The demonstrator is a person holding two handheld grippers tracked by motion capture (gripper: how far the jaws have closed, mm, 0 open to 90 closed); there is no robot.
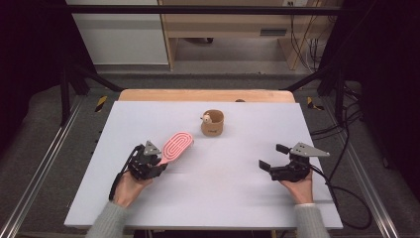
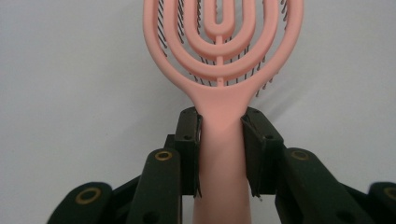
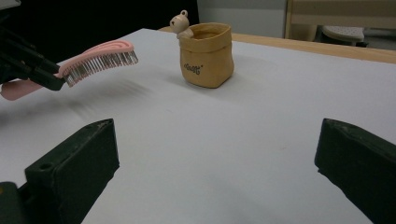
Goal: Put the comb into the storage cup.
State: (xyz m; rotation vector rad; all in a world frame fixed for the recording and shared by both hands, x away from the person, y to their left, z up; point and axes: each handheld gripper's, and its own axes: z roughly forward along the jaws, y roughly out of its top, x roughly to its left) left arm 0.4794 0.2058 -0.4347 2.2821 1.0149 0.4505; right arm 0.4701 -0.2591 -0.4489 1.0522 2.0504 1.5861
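Above the bench (image 1: 208, 198) my left fingers (image 2: 220, 140) clamp the brush (image 2: 223, 56) handle, right fingers (image 3: 215, 172) gape empty; next, I reckon, into the pouch (image 3: 206, 55).

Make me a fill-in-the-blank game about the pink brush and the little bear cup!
1. The left gripper is shut on the handle of the pink ____.
2. A tiny toy ____ peeks over the rim of the brown pouch cup.
3. The right gripper has its jaws ____, with nothing between them.
4. In the right gripper view, the bristles of the hairbrush point ____, above the white table.

Missing words: hairbrush; bear; open; down
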